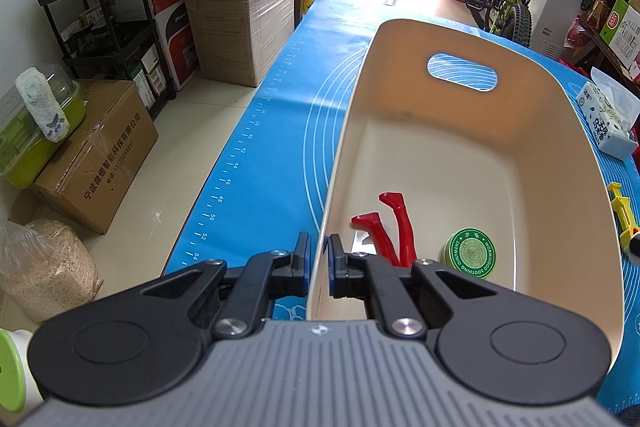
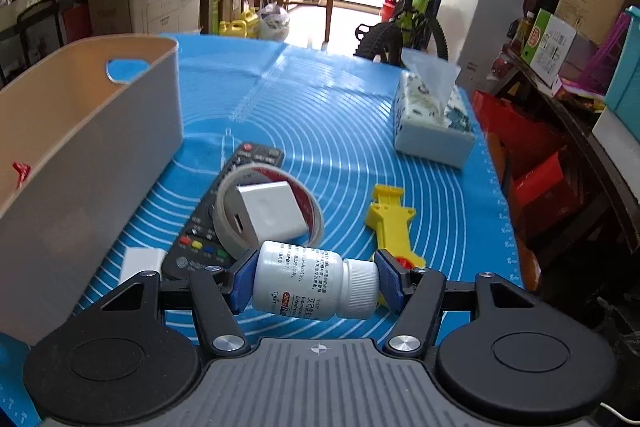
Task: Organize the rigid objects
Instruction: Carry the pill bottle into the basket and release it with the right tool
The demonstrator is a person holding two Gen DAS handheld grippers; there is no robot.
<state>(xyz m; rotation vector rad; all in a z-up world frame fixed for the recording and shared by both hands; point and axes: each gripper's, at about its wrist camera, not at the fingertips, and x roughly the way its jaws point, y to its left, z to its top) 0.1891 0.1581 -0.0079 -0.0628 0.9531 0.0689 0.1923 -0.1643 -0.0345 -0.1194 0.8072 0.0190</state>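
Left gripper (image 1: 319,257) is clamped narrow on the near-left wall of the bin (image 1: 532,131), one pad outside, one inside. Right gripper (image 2: 316,281) holds a white pill bottle (image 2: 316,283) sideways, base against the left pad, cap against the right, lifted off the mat (image 2: 340,131).

Bin contents, left to right in the left view: red-handled tool (image 1: 394,231), handles pointing away from the camera, its working end hidden behind the gripper; then a green round tin (image 1: 472,254) standing tilted on the floor of the bin. The rest of the floor is bare. The handle slot in the far wall shows the mat through it.

Mat, left to right in the right view: bin at far left, a small white block (image 2: 142,261) just beside its wall, remote (image 2: 224,211) lying lengthwise, tape roll (image 2: 268,211) resting on the remote with a white charger (image 2: 266,211) sitting inside the ring, yellow tool (image 2: 390,223) to the right, tissue pack (image 2: 434,123) farther back.

Only the left view shows the bin floor with the tin and both red handles; the right view gives just a red sliver (image 2: 21,171) over the rim. Only the right view shows the bottle, remote, tape, charger and white block. The left view catches the yellow tool (image 1: 622,215) and tissue pack (image 1: 604,119) at its right edge.
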